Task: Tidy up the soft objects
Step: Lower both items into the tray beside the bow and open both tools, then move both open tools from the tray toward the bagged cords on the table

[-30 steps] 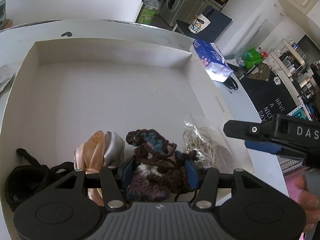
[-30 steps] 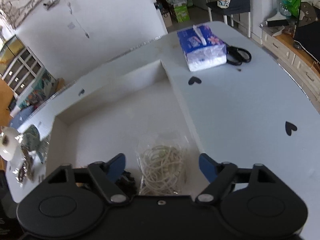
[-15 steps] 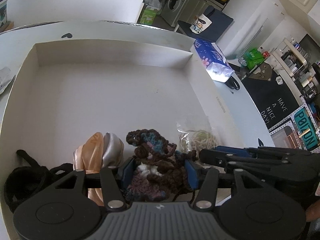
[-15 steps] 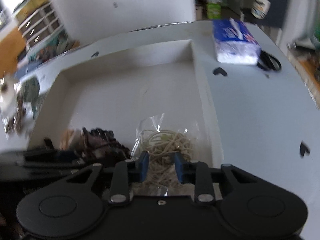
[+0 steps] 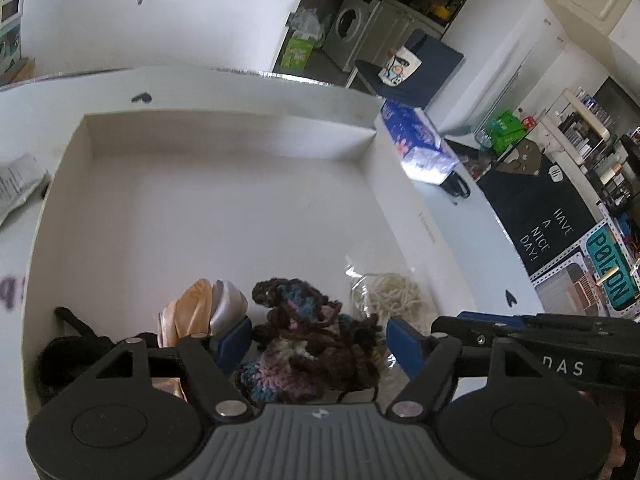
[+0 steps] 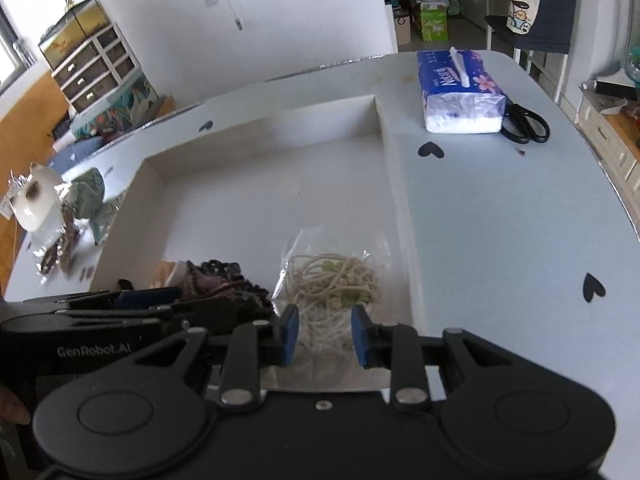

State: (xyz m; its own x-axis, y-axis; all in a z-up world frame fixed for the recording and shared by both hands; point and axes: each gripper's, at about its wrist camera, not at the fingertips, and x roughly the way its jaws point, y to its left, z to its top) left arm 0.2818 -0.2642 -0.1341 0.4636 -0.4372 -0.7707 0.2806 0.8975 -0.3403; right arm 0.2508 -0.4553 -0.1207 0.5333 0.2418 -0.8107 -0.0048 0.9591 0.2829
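A shallow white box (image 5: 224,208) (image 6: 256,200) lies on the white table. At its near edge lie a black fabric piece (image 5: 64,352), a peach and silver satin piece (image 5: 204,308), a brown-blue crocheted piece (image 5: 312,340) (image 6: 224,284) and a clear bag of cream cord (image 5: 388,296) (image 6: 336,284). My left gripper (image 5: 320,344) is open, its pads either side of the crocheted piece. My right gripper (image 6: 324,334) is partly closed, its pads either side of the cord bag's near end; it also shows in the left wrist view (image 5: 520,336).
A blue tissue pack (image 6: 460,92) (image 5: 420,148) and black scissors (image 6: 524,122) lie on the table beyond the box's right wall. Papers (image 5: 16,188) lie to the left. A white ornament and foil clutter (image 6: 44,212) sit left of the box. Black heart stickers (image 6: 430,150) dot the table.
My left gripper has opened off the crocheted piece, which now rests in the box. My right gripper came in beside it, narrowed around the cord bag, then widened a little.
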